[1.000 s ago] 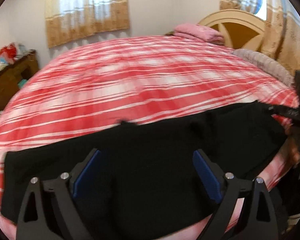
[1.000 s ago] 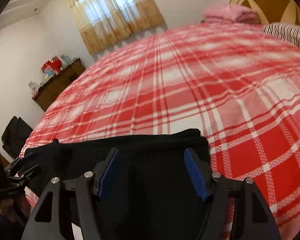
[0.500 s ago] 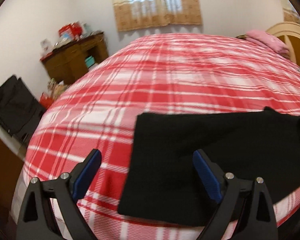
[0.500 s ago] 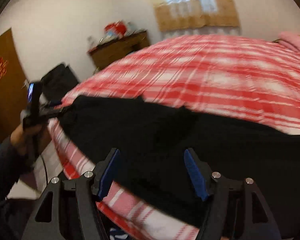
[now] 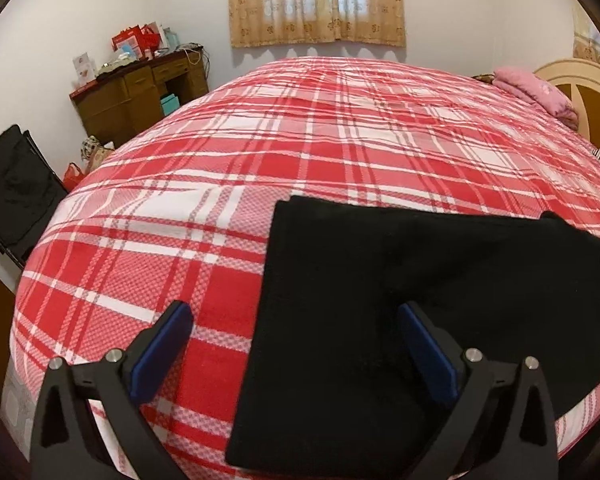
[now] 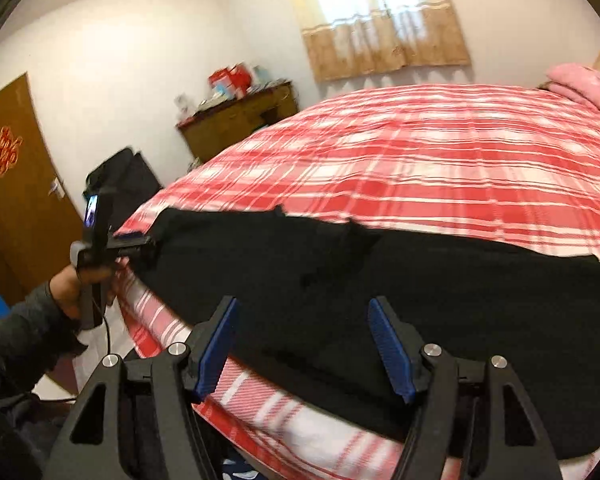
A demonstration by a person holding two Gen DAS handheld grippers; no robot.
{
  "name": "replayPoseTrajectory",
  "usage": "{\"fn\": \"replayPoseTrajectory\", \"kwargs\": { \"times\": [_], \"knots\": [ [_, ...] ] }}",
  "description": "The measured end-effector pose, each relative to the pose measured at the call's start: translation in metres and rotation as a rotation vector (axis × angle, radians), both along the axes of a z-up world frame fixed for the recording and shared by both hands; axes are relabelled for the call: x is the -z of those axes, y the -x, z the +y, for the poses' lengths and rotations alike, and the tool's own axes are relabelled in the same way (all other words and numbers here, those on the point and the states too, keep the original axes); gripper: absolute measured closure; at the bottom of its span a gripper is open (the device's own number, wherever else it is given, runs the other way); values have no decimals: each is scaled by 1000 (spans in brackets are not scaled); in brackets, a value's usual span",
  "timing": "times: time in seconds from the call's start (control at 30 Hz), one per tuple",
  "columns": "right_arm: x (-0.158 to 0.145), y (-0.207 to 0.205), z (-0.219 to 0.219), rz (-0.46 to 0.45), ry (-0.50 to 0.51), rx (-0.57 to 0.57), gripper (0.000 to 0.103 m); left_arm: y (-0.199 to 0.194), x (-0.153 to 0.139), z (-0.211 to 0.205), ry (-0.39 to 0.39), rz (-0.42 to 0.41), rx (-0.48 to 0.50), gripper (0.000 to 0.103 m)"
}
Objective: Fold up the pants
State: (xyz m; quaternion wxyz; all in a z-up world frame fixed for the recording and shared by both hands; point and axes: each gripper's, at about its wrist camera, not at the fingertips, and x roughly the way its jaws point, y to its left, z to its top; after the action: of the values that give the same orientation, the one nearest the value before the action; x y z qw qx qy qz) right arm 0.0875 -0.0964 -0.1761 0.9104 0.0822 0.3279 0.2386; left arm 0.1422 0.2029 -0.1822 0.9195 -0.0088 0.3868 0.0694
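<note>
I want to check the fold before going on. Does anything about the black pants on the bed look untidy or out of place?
The black pants lie flat on the red plaid bedspread, but their far edge is uneven: small bumps of cloth stick up midway along it. Their near edge lies close to the bed's side. Nothing looks damaged.

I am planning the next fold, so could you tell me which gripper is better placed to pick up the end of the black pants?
Probably the left gripper: it is open, straddling the end edge of the black pants. The right gripper, also open, hovers over the garment's middle, near the bed edge.
</note>
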Motion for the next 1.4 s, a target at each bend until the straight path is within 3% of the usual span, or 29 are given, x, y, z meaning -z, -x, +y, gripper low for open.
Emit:
{"fn": "replayPoseTrajectory", "kwargs": {
  "times": [0.17, 0.43, 0.5, 0.57, 0.7, 0.77, 1.0, 1.4],
  "knots": [
    [1, -2, -21, 29, -59, 78, 35, 2, -2, 1, 11, 26, 5, 0],
    [1, 2, -14, 5, -52, 72, 35, 25, -3, 6, 77, -2, 43, 9],
    [0, 4, -13, -7, -41, 70, 35, 24, -5, 6, 100, -16, 49, 18],
    [-3, 7, -12, -34, -28, 75, 35, 23, -8, 4, 134, -21, 83, 44],
    [-1, 4, -14, -25, -31, 87, 35, 22, -10, 4, 141, -10, 72, 55],
    [0, 2, -17, -20, -35, 100, 35, 24, -14, 11, 210, -13, 82, 71],
    [-2, 2, -24, -29, -42, 131, 35, 35, -32, 14, 321, -58, 110, 77],
    [-15, 7, -54, -55, -94, 234, 35, 54, -98, -43, 330, -224, 285, 78]
  ]
}}
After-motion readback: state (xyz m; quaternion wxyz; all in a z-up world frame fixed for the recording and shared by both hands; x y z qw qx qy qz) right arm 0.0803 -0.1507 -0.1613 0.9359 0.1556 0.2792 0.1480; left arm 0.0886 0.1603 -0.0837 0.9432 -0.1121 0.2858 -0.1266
